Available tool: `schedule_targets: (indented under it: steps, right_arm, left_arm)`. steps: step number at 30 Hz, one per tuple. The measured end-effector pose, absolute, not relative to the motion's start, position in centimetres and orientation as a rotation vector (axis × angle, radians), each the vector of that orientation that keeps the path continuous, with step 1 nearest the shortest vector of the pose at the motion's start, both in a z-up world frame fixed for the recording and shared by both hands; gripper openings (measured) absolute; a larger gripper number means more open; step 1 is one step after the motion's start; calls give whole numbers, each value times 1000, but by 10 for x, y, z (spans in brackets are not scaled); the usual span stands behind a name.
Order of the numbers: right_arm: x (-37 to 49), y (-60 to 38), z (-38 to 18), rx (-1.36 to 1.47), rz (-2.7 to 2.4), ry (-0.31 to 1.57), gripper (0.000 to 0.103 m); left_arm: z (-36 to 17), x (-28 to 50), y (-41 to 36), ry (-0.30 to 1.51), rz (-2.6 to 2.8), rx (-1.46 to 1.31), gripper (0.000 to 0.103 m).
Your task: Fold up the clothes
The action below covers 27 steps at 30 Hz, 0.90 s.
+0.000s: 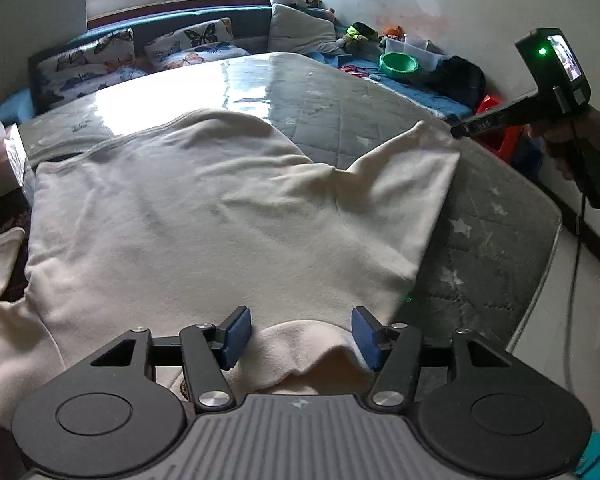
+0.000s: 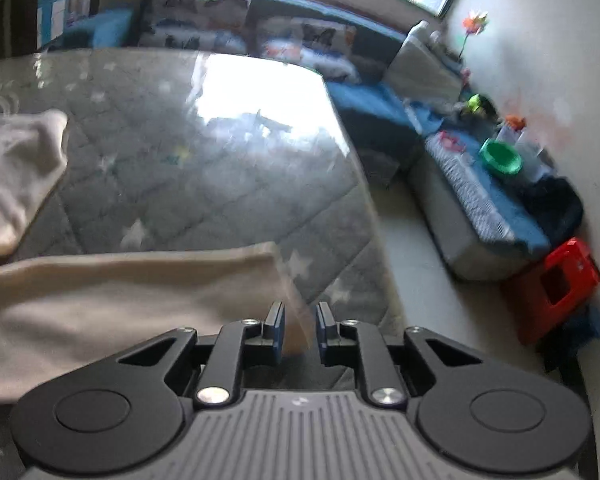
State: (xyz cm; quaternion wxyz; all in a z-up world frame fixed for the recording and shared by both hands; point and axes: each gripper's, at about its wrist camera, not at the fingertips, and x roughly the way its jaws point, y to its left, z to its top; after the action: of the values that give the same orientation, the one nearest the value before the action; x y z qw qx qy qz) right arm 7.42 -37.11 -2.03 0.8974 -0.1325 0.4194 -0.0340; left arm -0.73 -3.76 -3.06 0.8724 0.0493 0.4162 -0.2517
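Observation:
A cream long-sleeved garment (image 1: 204, 216) lies spread on a grey star-patterned mattress (image 1: 492, 248). My left gripper (image 1: 300, 338) is open, its blue pads on either side of a raised fold at the garment's near edge. In the left wrist view my right gripper (image 1: 458, 131) holds the tip of the garment's right sleeve (image 1: 404, 176) at the far right. In the right wrist view my right gripper (image 2: 300, 330) has its jaws nearly together on the corner of the cream sleeve (image 2: 140, 292), which stretches off to the left.
A blue sofa with butterfly cushions (image 1: 100, 56) runs behind the mattress. A green bowl (image 1: 399, 65) and toys sit on a blue bench by the wall. A red stool (image 2: 556, 284) stands on the floor to the right. A tissue box (image 1: 0, 160) sits at the left.

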Motion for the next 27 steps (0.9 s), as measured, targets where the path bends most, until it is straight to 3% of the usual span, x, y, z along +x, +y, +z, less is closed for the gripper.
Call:
schedule_targets:
  steps: [6,24,27]
  right_arm:
    - [88,-339,9,-233,99,794,33]
    - [199,-230,-51,-92,423,897,40]
    - [200,-223,-48,-111,465,905,12]
  left_arm:
    - [-11,11,-14,826,-456,54,68]
    - [-28,49,29,870,-279,-25,71]
    - [-28,47,26,868,-284,-18,72]
